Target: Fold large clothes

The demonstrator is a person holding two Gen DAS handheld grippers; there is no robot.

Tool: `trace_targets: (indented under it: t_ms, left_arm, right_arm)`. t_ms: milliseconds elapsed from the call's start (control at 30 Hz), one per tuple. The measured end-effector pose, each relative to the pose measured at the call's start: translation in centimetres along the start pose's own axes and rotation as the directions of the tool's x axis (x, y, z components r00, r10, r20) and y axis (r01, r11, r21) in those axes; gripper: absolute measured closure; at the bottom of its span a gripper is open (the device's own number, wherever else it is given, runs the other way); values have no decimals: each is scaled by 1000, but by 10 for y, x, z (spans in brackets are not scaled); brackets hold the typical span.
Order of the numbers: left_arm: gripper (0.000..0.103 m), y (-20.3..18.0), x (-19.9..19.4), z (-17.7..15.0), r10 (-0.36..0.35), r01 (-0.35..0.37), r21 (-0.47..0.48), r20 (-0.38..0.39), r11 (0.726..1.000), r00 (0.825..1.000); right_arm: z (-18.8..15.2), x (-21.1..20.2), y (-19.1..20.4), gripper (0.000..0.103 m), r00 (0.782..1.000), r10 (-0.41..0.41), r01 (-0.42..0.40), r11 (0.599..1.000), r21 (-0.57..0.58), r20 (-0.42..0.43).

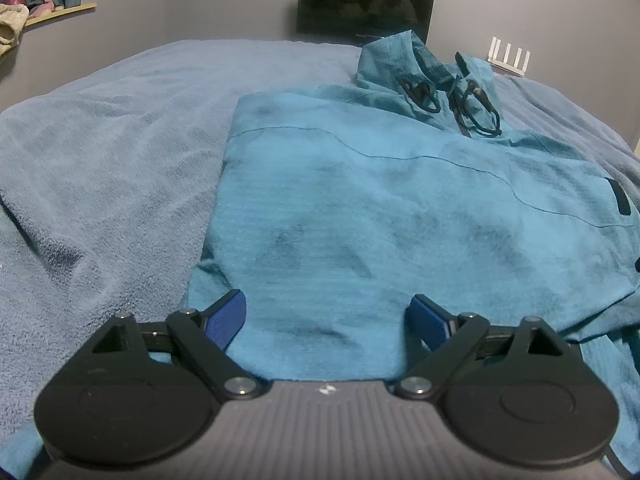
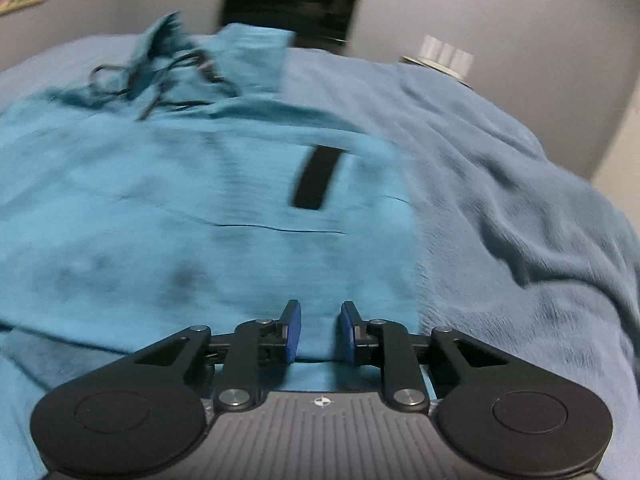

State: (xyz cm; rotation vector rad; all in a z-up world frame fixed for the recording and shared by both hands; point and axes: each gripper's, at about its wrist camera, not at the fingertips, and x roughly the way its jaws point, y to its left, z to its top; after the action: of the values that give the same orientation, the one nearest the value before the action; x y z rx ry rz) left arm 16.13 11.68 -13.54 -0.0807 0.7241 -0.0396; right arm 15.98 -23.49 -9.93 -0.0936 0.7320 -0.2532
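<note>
A teal hooded jacket [image 1: 360,208] lies spread on the bed, its sides folded in, hood and black drawcords [image 1: 452,92] at the far end. My left gripper [image 1: 324,312] is open wide, low over the jacket's near hem, nothing between the blue pads [image 1: 224,320]. In the right wrist view the jacket [image 2: 180,208] fills the left and middle, with a black pocket strip [image 2: 316,176]. My right gripper [image 2: 320,328] is partly open with a narrow gap over the jacket's near right edge, and empty. The right view is motion-blurred.
A blue-grey fleece blanket [image 1: 100,168] covers the bed, also at the right of the right wrist view [image 2: 520,200]. A black screen [image 1: 366,4] and a white router [image 1: 510,56] stand at the far wall. A shelf with clothes [image 1: 24,16] is far left.
</note>
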Motion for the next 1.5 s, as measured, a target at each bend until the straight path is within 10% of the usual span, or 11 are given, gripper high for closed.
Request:
trace_targets:
  t_ms: [267, 667, 967, 1267, 1500]
  left_arm:
    - [12, 0, 1, 0, 1, -1, -3, -5, 1000, 1000]
    - [7, -2, 7, -2, 10, -10, 15, -24, 1000, 1000]
    - [7, -42, -19, 20, 0, -26, 171, 148, 985, 989]
    - [6, -116, 37, 45, -67, 60, 387, 6, 920, 998]
    - [0, -94, 58, 16, -130, 114, 335, 27, 935, 991]
  right_arm:
    - [-1, -18, -2, 61, 987, 53, -59, 998, 37, 152]
    - [-10, -7, 10, 37, 997, 27, -28, 1000, 5, 67]
    - [-1, -37, 16, 13, 951, 175, -195, 979, 56, 256]
    - [-7, -3, 43, 9, 972, 221, -215, 974, -75, 75]
    - [22, -19, 21, 9, 949, 225, -228, 974, -11, 220]
